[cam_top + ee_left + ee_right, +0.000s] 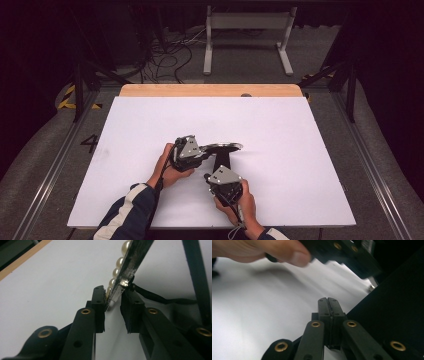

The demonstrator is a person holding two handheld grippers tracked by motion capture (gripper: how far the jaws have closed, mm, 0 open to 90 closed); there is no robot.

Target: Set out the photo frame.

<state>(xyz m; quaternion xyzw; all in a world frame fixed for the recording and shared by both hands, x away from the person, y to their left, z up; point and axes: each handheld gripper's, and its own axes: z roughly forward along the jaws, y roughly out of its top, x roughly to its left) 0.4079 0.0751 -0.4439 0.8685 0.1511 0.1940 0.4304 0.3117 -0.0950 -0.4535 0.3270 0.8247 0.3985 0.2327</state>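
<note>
I hold the left claw (112,303) low over the white bench (280,130), near the middle. Its jaws are narrow and stand on both sides of the end of a silver band (130,267) that carries a row of pearls (117,267) along one edge. The band is tilted between the pads; the left pad (100,302) is at its pearl side and the right one at its bare side, and I cannot tell if they press it already. In the high view this band (222,147) lies on the bench just beside the left claw (200,152), with a black piece (222,160) under it. A thin black cord (160,298) lies behind the band. The right claw (328,302) is fully closed with nothing inside, and it rests beside the black piece. In the high view it (220,182) is near my edge of the bench.
</note>
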